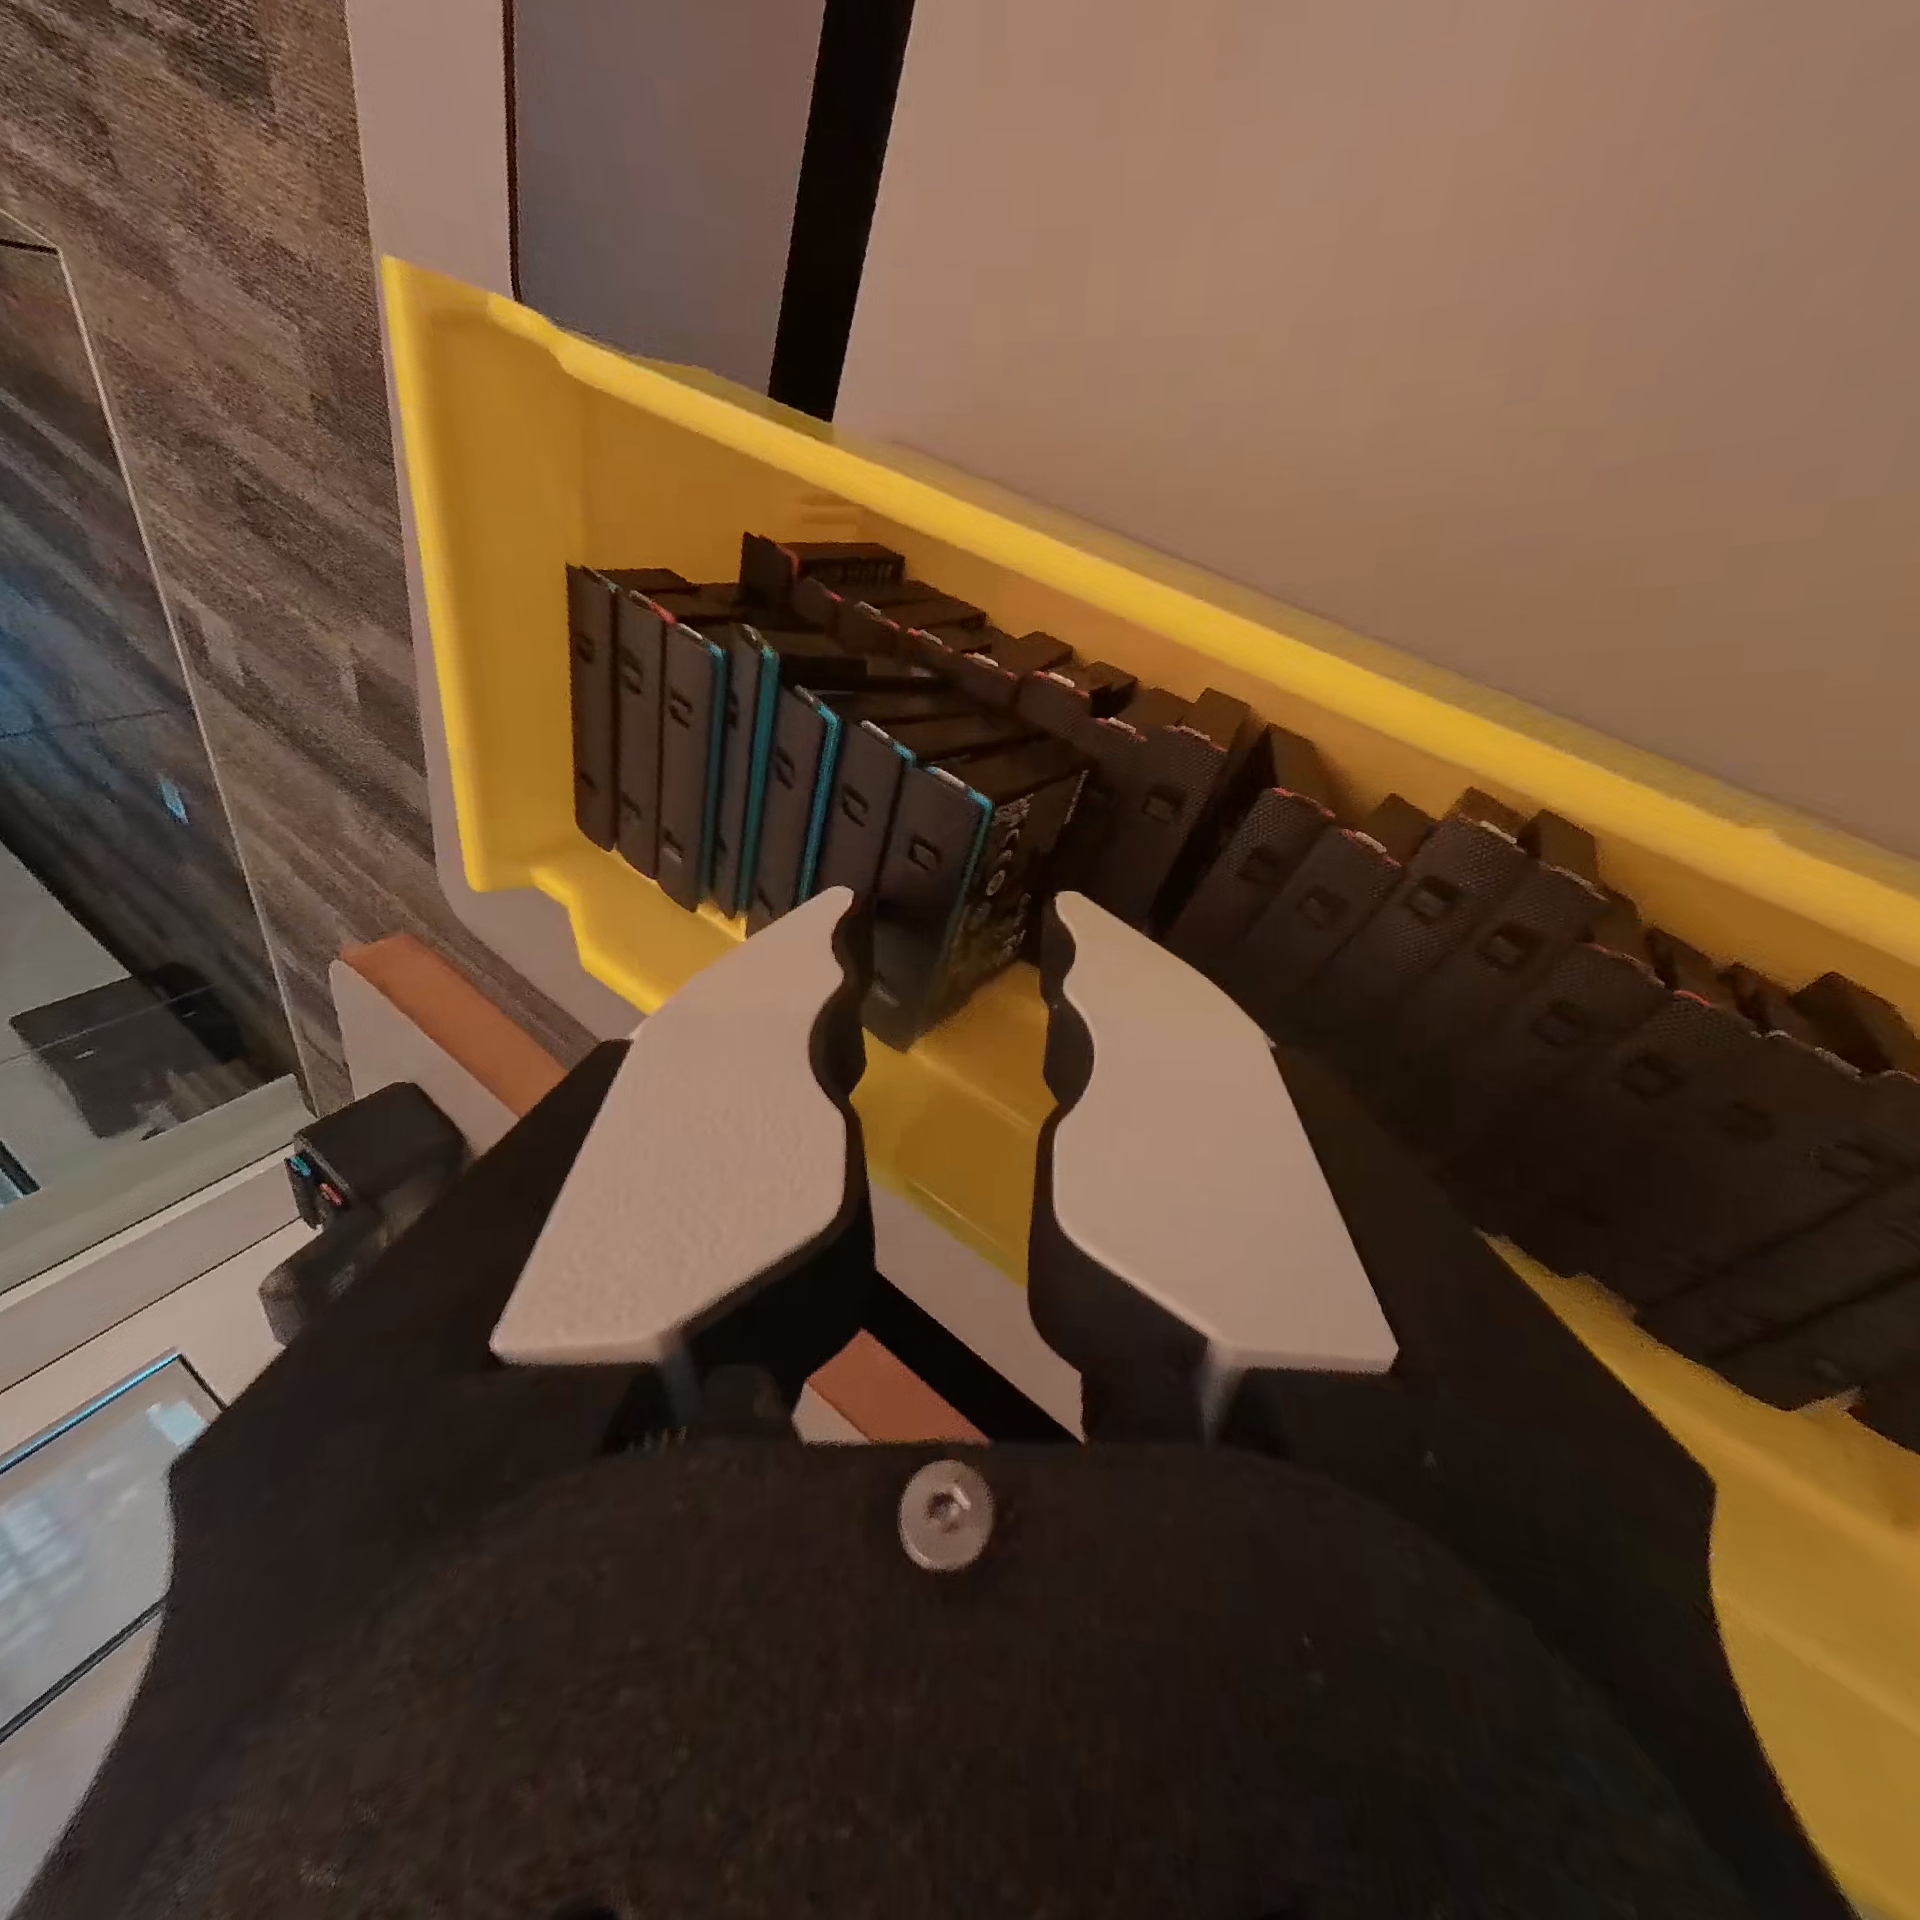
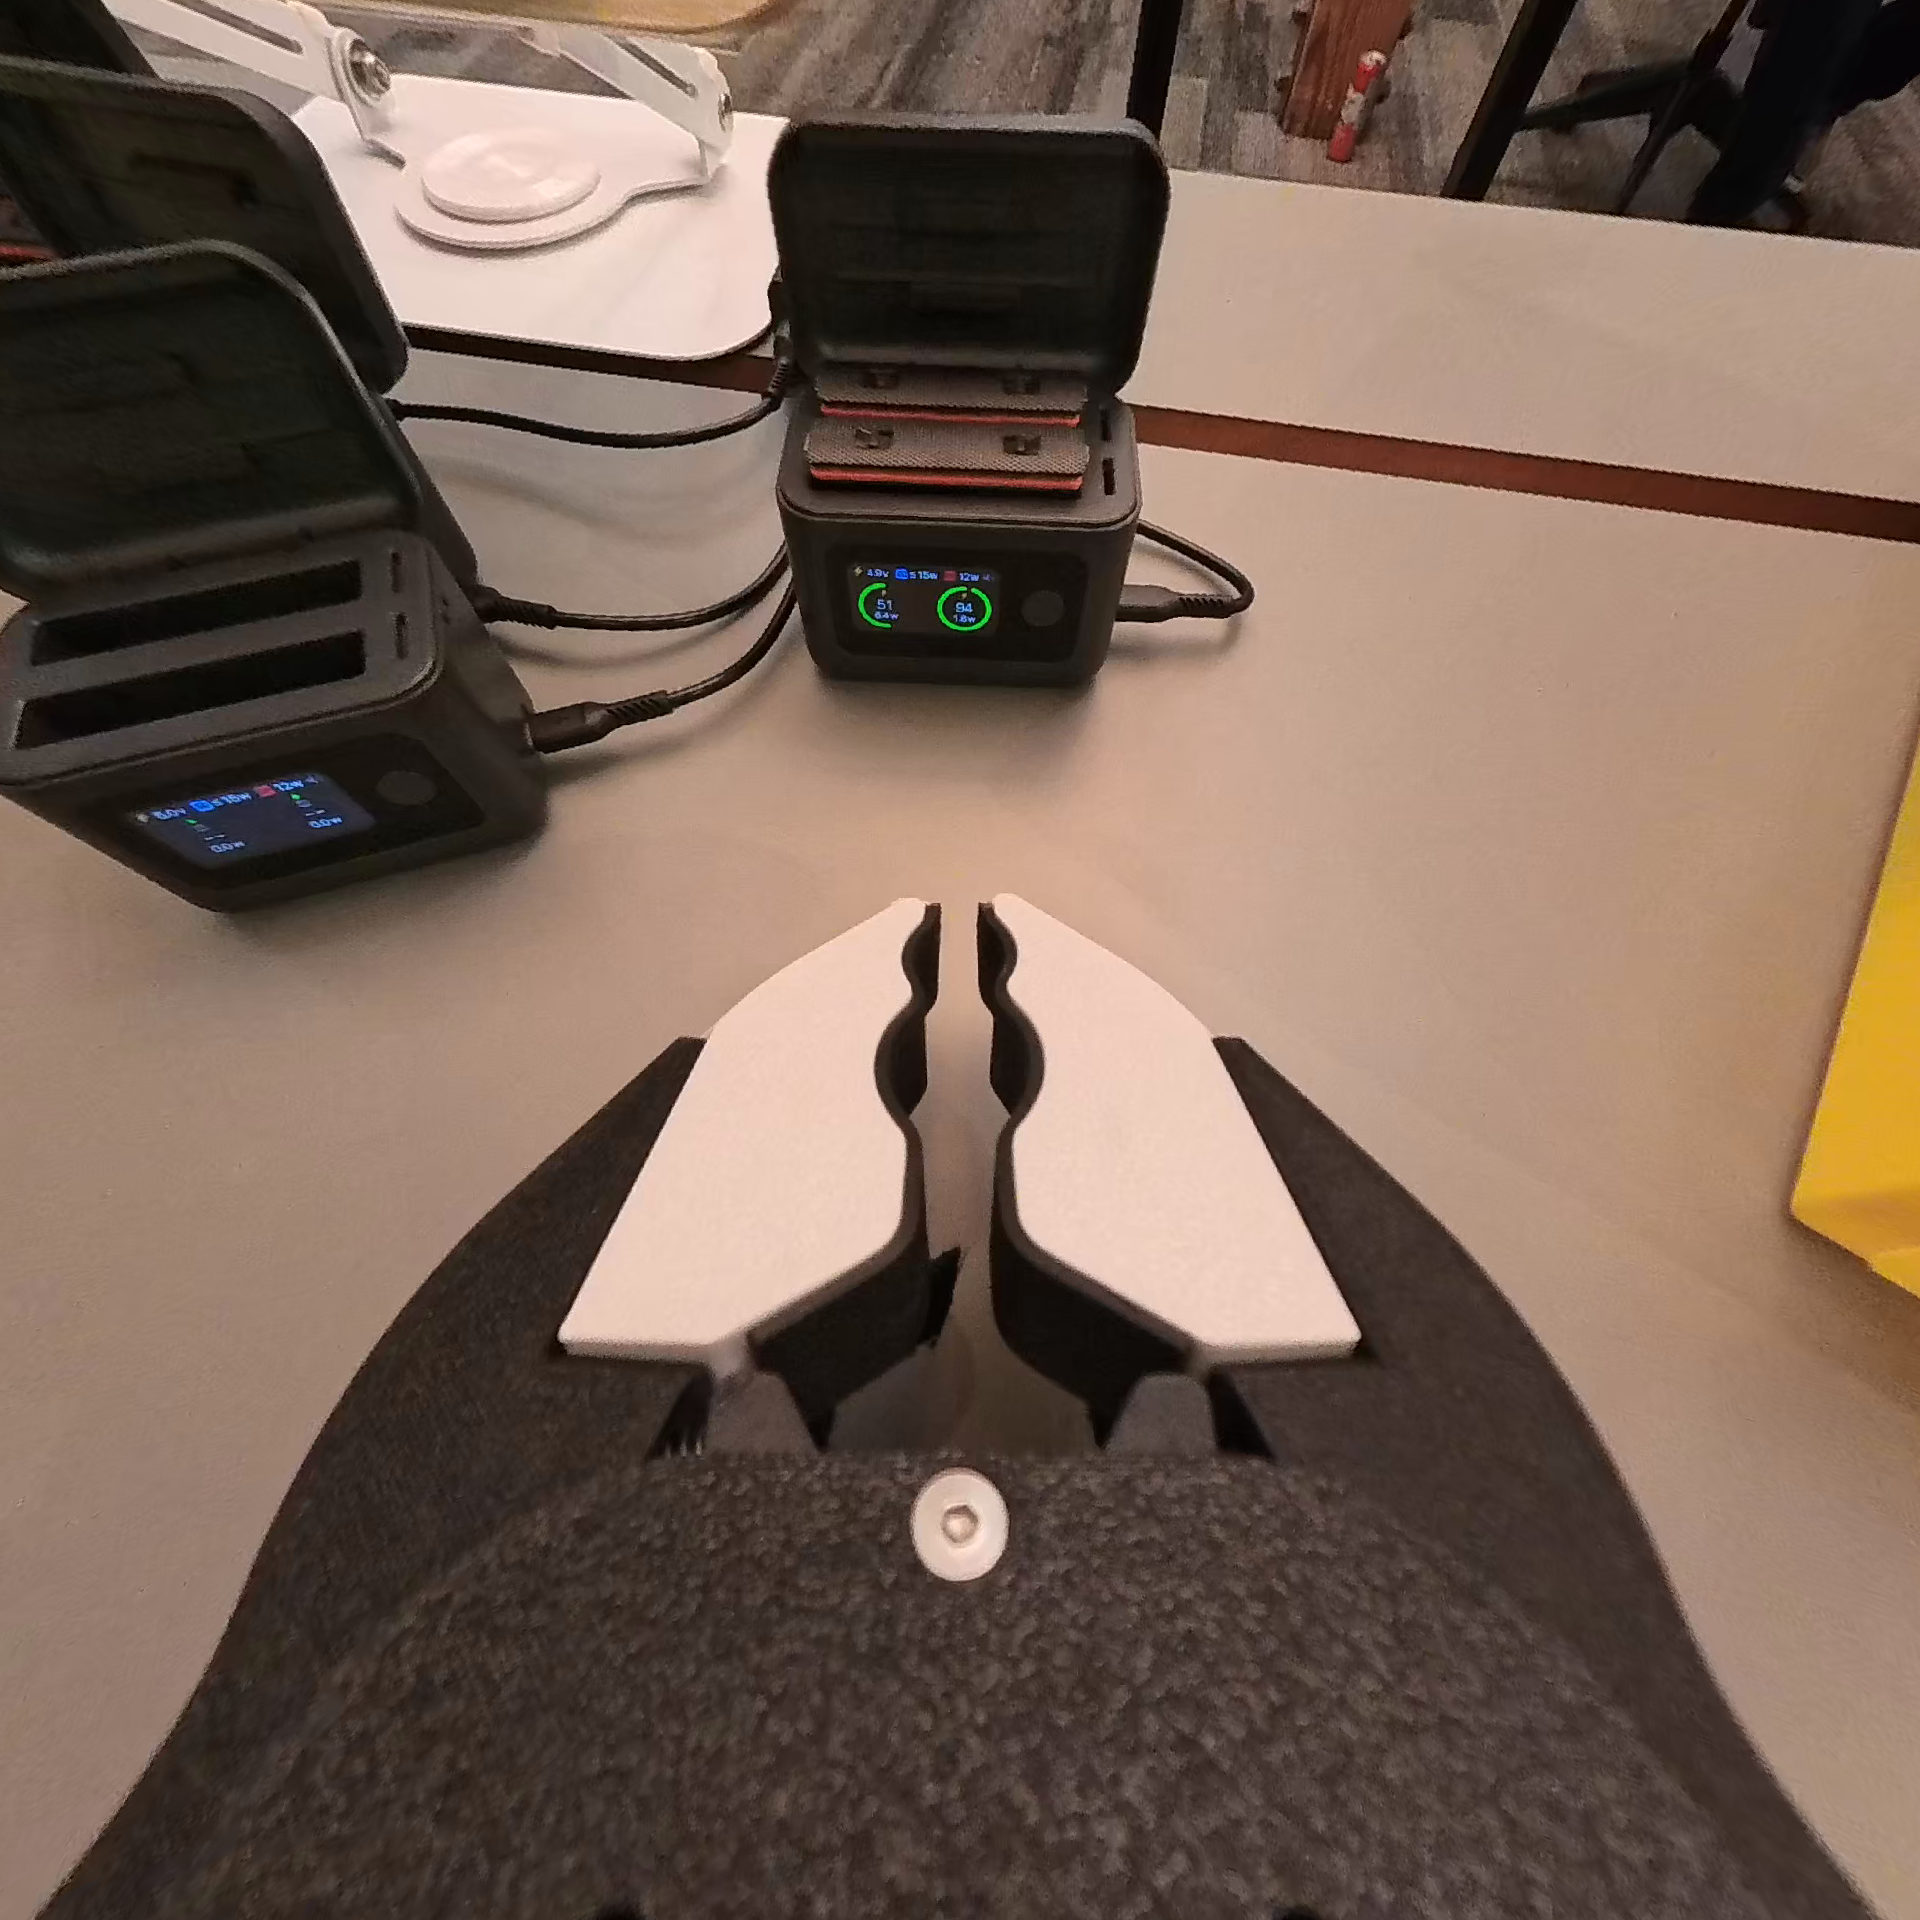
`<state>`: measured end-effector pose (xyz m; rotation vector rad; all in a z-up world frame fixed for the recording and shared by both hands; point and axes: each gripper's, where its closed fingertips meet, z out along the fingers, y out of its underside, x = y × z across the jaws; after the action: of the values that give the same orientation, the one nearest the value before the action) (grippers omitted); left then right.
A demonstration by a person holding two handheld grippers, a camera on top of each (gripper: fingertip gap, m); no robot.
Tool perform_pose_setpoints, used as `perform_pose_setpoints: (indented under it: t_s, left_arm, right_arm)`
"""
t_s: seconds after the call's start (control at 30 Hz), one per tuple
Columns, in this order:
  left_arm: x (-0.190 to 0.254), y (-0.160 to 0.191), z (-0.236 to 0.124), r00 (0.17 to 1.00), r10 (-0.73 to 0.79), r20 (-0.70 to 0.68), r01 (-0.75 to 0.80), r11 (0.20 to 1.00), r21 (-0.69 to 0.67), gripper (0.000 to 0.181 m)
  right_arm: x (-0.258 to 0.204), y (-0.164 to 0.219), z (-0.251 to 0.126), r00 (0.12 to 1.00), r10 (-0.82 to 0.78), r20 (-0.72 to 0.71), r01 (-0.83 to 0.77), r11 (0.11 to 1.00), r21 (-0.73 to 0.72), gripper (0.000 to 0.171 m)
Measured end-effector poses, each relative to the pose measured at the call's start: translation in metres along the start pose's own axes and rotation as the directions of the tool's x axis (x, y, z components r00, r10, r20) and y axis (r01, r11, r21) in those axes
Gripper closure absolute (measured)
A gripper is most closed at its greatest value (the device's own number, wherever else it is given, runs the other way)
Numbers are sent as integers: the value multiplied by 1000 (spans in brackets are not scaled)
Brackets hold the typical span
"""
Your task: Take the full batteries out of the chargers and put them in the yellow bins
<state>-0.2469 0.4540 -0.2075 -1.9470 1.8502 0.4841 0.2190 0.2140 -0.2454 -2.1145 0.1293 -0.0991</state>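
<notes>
In the left wrist view a long yellow bin holds several black batteries: blue-edged ones stand upright in a row at its left end, and textured ones run off to the right. My left gripper is open and empty over the bin's near rim, with the last blue-edged battery just beyond its fingertips. In the right wrist view my right gripper is shut and empty above the table. Ahead stands an open charger with two red-edged batteries in its slots and a lit screen.
A second open charger with empty slots stands at the left, and a third lid shows behind it. Black cables run between them. A white stand sits at the back. A yellow bin corner shows at the right edge. There is about 55 centimetres between the tips of the two grippers. It is some 8 centimetres from my right tips to the open charger.
</notes>
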Motion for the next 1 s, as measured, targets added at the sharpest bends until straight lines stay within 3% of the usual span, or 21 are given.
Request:
perform_pose_setpoints:
  t_s: [0.17, 0.77, 0.9, 1.0]
  left_arm:
    - [1, 2, 0, 997, 62, 36, -62, 998, -15, 149]
    - [21, 4, 11, 964, 251, 86, -245, 967, -72, 170]
    - [11, 3, -11, 972, 215, 95, -211, 976, -48, 169]
    - [3, -9, -46, 979, 160, 127, -167, 985, 46, 170]
  right_arm:
    - [-1, 0, 0, 1000, 1, 9, -1, 1000, 0, 165]
    - [-6, 3, 2, 999, -12, 31, 13, 1000, -12, 165]
    - [-8, -1, 0, 999, -6, 47, 6, 1000, 4, 165]
    - [-21, -12, -7, 991, -61, 116, 53, 996, 70, 165]
